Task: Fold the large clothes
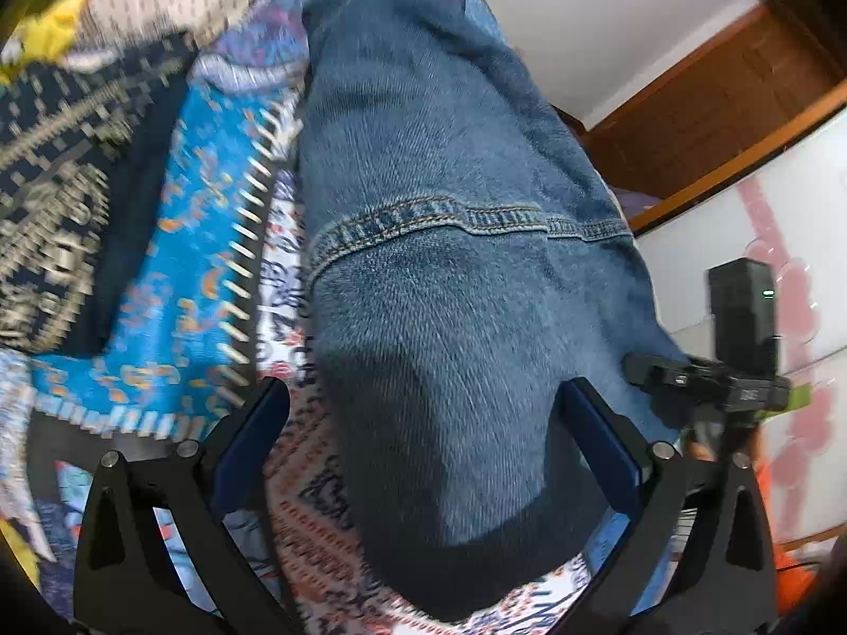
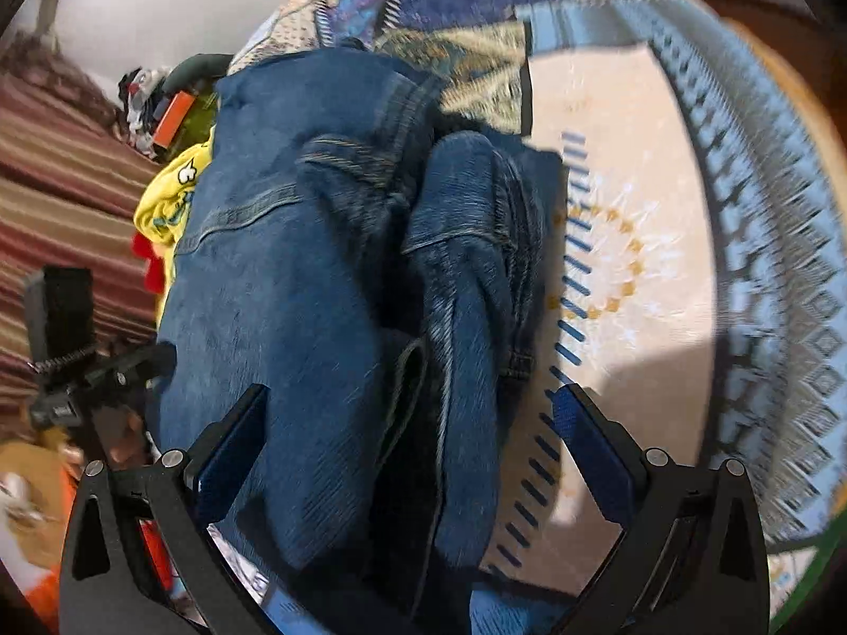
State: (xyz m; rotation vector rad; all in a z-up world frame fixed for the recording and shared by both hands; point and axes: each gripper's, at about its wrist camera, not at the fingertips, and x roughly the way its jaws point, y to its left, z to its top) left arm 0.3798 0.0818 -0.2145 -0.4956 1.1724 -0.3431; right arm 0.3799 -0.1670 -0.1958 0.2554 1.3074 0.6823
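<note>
A pair of blue jeans [image 1: 434, 169] lies bunched on a patterned bedspread [image 1: 185, 243]. In the left wrist view one leg with a stitched seam runs away from me. My left gripper [image 1: 426, 407] is open, its fingers wide apart on either side of the denim. In the right wrist view the jeans [image 2: 296, 275] are folded over in thick rolls. My right gripper [image 2: 410, 413] is open too and straddles the near end of the denim. Each gripper shows in the other's view: the right gripper [image 1: 741, 370] at the right, the left gripper [image 2: 69, 370] at the left with a hand behind it.
A yellow printed garment [image 2: 169, 201] lies left of the jeans, with a heap of small items [image 2: 159, 100] behind it. A red striped cloth [image 2: 58, 185] is at the far left. The cream part of the bedspread [image 2: 635, 211] lies right of the jeans. A wooden frame [image 1: 714, 106] stands at the back right.
</note>
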